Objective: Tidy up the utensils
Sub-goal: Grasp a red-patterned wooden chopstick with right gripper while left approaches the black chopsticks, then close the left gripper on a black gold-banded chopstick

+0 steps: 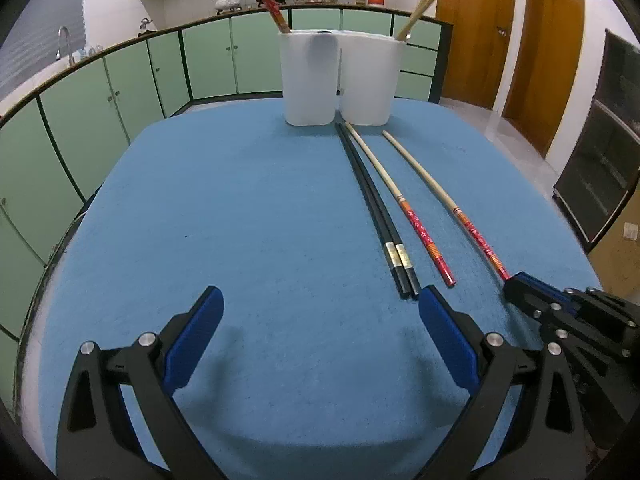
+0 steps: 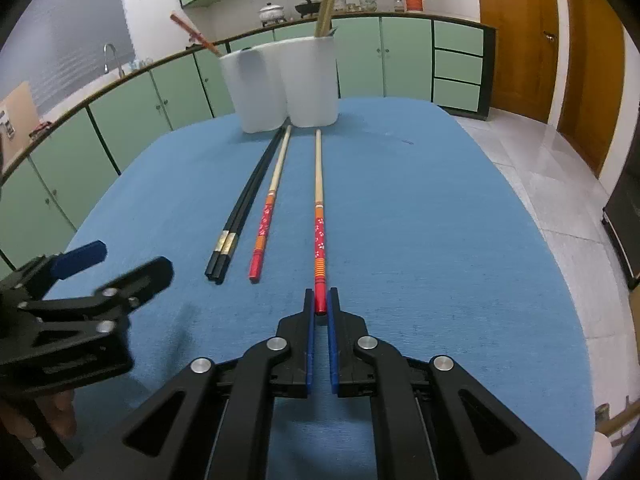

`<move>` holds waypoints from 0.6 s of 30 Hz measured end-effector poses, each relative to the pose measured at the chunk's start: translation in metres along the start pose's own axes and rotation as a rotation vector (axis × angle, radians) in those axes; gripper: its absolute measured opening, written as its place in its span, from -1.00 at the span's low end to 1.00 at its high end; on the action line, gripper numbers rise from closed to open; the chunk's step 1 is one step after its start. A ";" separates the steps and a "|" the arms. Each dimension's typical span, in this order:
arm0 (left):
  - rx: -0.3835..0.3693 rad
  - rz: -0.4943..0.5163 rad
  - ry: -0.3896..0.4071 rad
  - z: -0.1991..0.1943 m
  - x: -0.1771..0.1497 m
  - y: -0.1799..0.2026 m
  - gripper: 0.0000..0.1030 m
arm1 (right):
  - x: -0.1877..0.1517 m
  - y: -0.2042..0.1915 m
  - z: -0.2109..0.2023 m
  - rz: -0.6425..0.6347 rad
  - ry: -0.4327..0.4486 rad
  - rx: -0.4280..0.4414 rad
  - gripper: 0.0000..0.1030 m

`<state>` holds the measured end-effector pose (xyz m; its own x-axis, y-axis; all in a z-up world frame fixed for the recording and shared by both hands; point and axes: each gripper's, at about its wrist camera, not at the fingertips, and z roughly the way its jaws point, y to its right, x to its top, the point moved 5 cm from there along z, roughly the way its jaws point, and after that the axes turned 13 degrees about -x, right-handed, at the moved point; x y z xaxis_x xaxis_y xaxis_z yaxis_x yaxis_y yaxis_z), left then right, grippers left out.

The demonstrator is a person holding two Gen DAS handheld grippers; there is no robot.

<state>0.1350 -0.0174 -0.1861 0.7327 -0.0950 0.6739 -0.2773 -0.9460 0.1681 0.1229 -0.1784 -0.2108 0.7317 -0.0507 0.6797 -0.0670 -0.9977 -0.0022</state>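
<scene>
Right gripper (image 2: pixel 320 300) jaws clamp the near end of the rightmost red-handled chopstick (image 2: pixel 319 216) on the blue worktop (image 2: pixel 440 240). Left gripper (image 1: pixel 320 308) jaws stand wide, nothing between them, beside the black chopstick pair (image 1: pixel 370 204). Two white holders (image 2: pixel 280 84) stand far. Only the right wrist view shows the grip.

Each fisheye camera sits just behind its own claw, low and close over the blue desk (image 1: pixel 260 208), angled downward and facing the far cabinets (image 1: pixel 208 60). The left view looks from left of the right one. Both share the desk, the chopsticks (image 2: pixel 319 220) and the white cups (image 2: pixel 280 84).
</scene>
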 end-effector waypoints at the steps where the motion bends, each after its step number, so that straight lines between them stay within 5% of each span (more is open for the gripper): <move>1: 0.004 0.001 -0.004 0.003 0.001 0.001 0.85 | 0.000 0.001 0.000 0.001 0.002 0.002 -0.89; 18: 0.022 -0.018 -0.097 0.031 0.002 0.001 0.63 | -0.003 0.006 0.001 0.031 0.000 0.026 -0.89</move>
<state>0.1552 -0.0285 -0.2070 0.7943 -0.1066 0.5981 -0.2507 -0.9543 0.1628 0.1209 -0.1847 -0.2133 0.7297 -0.0819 0.6788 -0.0725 -0.9965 -0.0423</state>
